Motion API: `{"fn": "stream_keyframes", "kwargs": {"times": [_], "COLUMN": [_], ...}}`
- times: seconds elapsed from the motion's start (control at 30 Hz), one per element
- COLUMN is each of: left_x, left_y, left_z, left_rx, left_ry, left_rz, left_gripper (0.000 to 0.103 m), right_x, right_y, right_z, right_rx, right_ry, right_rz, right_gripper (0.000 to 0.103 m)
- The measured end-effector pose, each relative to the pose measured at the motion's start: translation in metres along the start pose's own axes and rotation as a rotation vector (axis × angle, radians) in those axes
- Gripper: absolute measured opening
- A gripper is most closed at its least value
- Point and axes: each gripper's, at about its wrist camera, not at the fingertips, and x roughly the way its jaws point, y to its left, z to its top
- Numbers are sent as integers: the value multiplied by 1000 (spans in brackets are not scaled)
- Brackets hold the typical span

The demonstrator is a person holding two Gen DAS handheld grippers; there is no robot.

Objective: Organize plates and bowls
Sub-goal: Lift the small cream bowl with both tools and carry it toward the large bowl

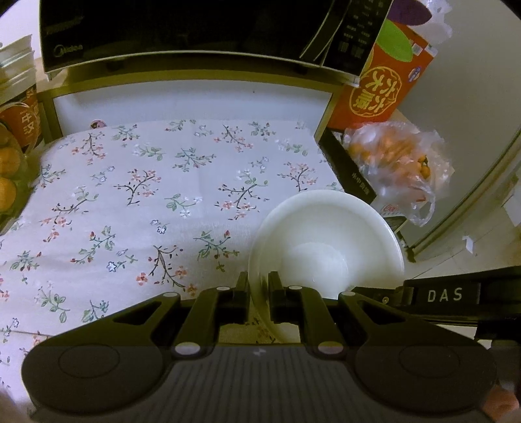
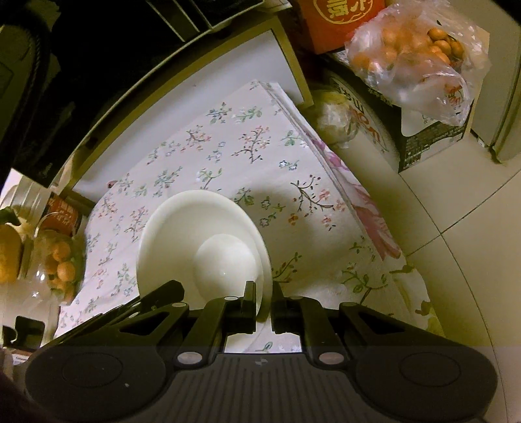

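**Both grippers pinch one white bowl over the floral cloth**

Nearest the left wrist camera, the left gripper (image 1: 259,293) has its jaws drawn narrow on the near rim of the white bowl (image 1: 325,240). From the right wrist view the right gripper (image 2: 263,301) is likewise nipped tight on the bowl's rim at the opposite side, so the bowl hangs tilted between the two tongs. Whether its base touches anything I cannot tell

Beneath the bowl lies the floral cloth (image 1: 146,201), bare of other dishes in both views. Beyond the bowl to its right sits a plastic bag of oranges (image 1: 394,162) on a dark box, with a red carton (image 1: 381,88) behind it; furthest from the bowl, a microwave (image 1: 182,29) stands on a shelf above the cloth's back edge

To my eye the step is carrying or setting down the bowl. Doing it well means keeping both pinches firm, moving the hands together so the rim does not twist, levelling the bowl, and loosening only once its base rests flat on the cloth
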Motion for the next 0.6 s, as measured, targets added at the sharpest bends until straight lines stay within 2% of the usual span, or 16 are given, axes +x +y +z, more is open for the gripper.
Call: {"fn": "stream_keyframes", "kwargs": {"times": [0.37, 0.6], "left_x": [-18, -35], "left_y": [-1, -1], "left_z": [-8, -12], "left_rx": [-12, -33], "left_ry": [-25, -46], "left_rz": [8, 4], "left_gripper": [10, 9], "right_x": [-18, -35], "right_y": [2, 2], "right_z": [-4, -5], "right_rx": [-9, -9], "right_ry": [-5, -46], "right_rz": [39, 64], "right_gripper": [7, 4]}}
